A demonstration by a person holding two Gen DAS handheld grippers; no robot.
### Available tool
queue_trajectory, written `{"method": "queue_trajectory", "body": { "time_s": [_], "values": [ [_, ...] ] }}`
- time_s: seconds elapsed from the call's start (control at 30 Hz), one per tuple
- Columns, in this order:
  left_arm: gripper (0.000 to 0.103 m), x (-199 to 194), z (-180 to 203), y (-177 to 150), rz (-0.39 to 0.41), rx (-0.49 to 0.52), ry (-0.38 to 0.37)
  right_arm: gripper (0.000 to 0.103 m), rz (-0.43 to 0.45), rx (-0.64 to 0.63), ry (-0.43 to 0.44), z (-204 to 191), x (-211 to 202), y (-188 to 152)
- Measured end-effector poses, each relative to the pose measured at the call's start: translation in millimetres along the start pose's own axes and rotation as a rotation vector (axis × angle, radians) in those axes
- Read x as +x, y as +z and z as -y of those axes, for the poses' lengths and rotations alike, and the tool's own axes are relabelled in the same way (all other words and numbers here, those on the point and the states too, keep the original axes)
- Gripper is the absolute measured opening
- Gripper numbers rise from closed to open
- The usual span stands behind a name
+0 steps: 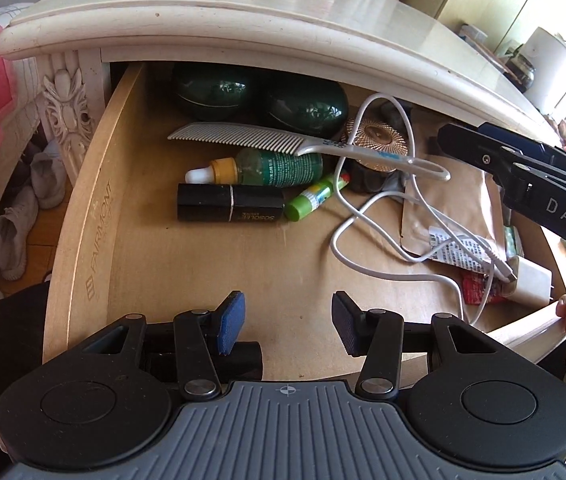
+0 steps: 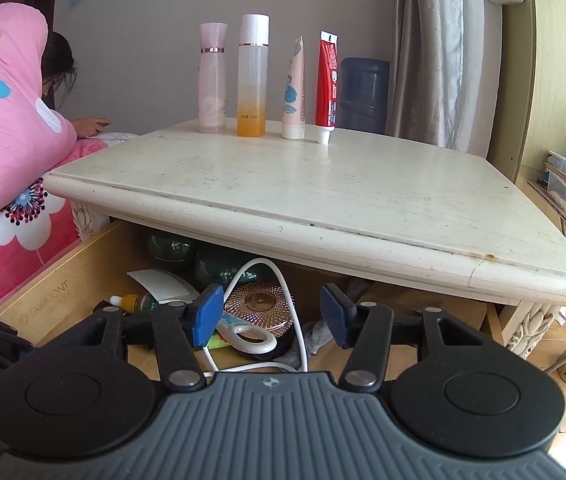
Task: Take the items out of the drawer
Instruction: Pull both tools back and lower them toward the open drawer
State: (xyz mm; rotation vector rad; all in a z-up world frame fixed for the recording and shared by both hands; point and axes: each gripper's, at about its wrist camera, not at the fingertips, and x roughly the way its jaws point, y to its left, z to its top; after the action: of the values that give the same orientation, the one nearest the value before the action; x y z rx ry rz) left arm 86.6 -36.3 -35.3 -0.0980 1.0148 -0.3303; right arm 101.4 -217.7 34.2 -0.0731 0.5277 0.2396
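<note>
The comb (image 1: 267, 142) is lying in the open drawer (image 1: 83, 216), its handle loop threaded by the white charging cable (image 1: 367, 220), beside the dropper bottle (image 1: 259, 168) and black lipstick (image 1: 230, 208). Lifting the comb is likely dragging the cable along and tipping neighbours. The left claw (image 1: 287, 322) is hanging released, gripping nothing, over bare drawer floor. The right claw (image 2: 270, 315) is also parted and empty, probably above the comb's loop.
</note>
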Motion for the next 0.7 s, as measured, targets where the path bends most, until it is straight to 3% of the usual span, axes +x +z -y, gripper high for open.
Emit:
{"method": "queue_trajectory", "body": {
  "time_s": [0.7],
  "values": [
    [0.052, 0, 3, -1, 0.001, 0.030, 0.018, 0.058, -0.065, 0.041, 0.022, 7, 0, -2]
  ]
}}
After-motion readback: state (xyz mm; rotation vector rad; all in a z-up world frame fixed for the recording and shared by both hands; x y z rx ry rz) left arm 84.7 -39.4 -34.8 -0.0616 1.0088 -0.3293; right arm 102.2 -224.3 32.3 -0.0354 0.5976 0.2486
